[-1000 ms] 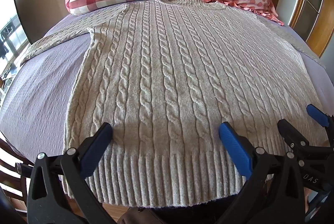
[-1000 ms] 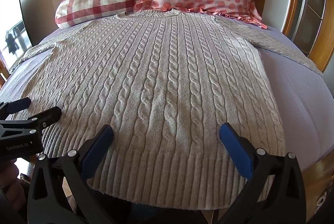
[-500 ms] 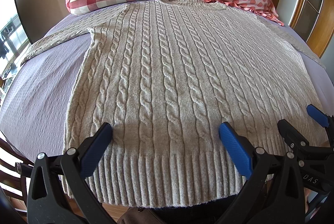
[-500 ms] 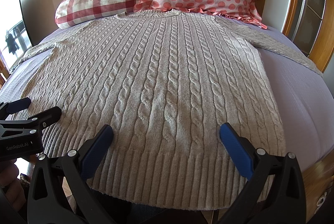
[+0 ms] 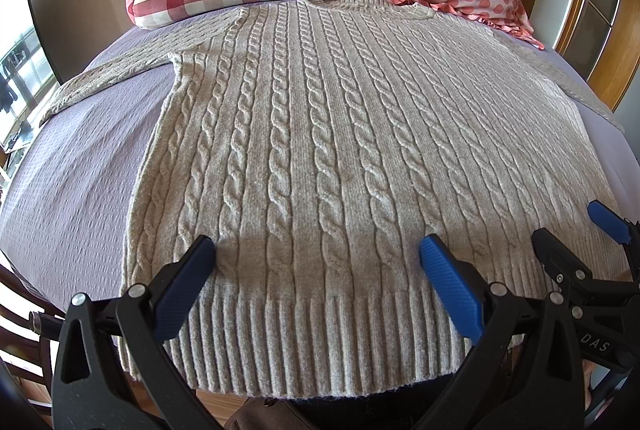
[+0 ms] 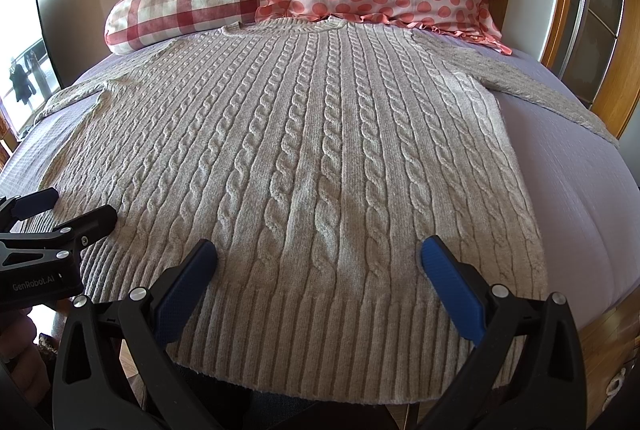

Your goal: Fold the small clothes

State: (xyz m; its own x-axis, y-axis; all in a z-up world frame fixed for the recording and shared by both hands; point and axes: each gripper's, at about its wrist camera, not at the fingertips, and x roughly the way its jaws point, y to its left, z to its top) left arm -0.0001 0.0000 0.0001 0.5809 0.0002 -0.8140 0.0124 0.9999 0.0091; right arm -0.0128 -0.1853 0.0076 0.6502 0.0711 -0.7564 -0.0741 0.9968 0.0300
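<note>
left gripper [image 5: 316,254] and right gripper [image 6: 318,254] hovering, jaws spread, gripping nothing | sweater [image 5: 340,149] lying flat, unfolded, on the bed [image 5: 72,181], hem nearest | folding seemingly not yet starting | next: pinching hem corners or a sleeve

Both grippers are black plastic with silver rivets, blue ribbed fingers [image 5: 448,282] and white "GenRobot.AI" lettering.
</note>
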